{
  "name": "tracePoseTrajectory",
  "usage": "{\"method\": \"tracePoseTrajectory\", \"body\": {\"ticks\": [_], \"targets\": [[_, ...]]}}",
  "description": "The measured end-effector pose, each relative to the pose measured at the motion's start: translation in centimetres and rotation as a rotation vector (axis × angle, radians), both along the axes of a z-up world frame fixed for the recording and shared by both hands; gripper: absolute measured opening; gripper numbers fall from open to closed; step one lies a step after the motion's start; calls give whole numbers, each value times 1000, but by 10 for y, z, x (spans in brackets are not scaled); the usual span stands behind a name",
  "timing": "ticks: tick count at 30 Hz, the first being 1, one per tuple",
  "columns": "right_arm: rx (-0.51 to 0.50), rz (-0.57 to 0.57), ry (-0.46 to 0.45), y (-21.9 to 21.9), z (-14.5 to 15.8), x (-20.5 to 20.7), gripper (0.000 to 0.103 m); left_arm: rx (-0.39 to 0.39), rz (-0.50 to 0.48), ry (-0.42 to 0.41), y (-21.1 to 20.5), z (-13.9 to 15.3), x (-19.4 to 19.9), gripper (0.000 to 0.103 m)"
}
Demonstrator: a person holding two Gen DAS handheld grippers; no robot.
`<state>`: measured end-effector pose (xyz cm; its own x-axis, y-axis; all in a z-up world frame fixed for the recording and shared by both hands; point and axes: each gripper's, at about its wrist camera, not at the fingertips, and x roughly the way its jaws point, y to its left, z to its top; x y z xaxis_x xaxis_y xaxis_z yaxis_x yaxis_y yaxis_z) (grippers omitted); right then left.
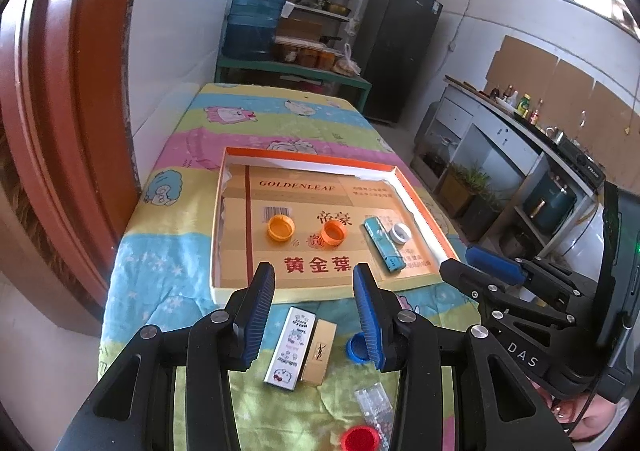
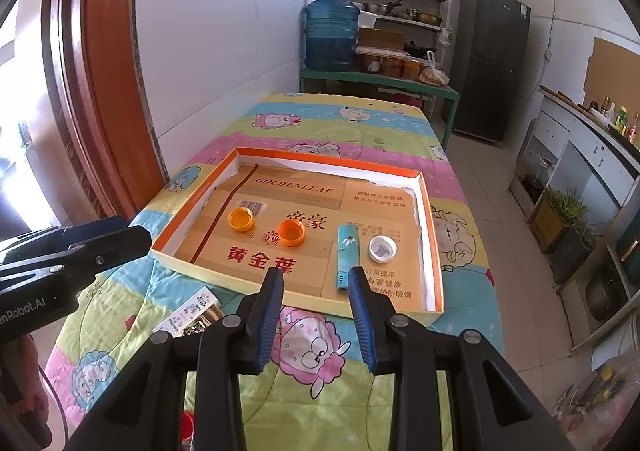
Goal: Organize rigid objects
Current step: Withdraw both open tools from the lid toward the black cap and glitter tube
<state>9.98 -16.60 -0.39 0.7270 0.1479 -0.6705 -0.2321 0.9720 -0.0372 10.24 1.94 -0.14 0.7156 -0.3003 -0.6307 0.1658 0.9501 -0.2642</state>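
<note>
The white cartoon box (image 1: 289, 345) is seen lying on the quilt, outside the tray's (image 1: 246, 293) near edge, long axis pointing toward it, directly beneath the left gripper (image 1: 314, 283), whose jaws are parted and empty.

Left wrist view: rides left gripper (image 1: 314, 285), looks forward and down along fingers, close above near table end; white patterned box (image 1: 289, 345) and gold box (image 1: 318, 351) lie between fingers. Right gripper (image 1: 476, 265) enters at right edge.

Right wrist view: rides right gripper (image 2: 316, 289), same forward-down aim, set further right; left gripper (image 2: 104, 237) enters at left edge.

Shared: shallow tray (image 1: 320, 161), orange caps, teal box, white cap inside; quilted cover (image 2: 360, 139), water jug (image 2: 331, 33), shelves, fridge beyond.
</note>
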Motion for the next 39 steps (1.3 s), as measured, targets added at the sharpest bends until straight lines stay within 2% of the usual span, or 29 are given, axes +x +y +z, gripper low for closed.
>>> {"method": "tracePoseTrajectory", "body": {"ticks": [6, 7, 8, 10, 24, 34, 39], "targets": [[0, 5, 7, 4, -1, -6, 34, -5, 15, 2, 7, -2, -10, 42], [2, 5, 11, 4, -2, -8, 38, -8, 18, 5, 10, -4, -11, 42], [4, 6, 16, 4, -3, -8, 47, -10, 21, 9, 12, -5, -11, 42], [10, 7, 27, 4, -5, -11, 55, -11, 27, 15, 15, -8, -13, 42], [20, 28, 119, 12, -38, -34, 55, -11, -13, 47, 19, -34, -43, 42], [18, 33, 144, 18, -52, -49, 55, 35, -153, 8, -5, -54, -98, 42], [22, 27, 144, 16, -55, -54, 55, 100, -239, -12, -29, -66, -125, 42]]}}
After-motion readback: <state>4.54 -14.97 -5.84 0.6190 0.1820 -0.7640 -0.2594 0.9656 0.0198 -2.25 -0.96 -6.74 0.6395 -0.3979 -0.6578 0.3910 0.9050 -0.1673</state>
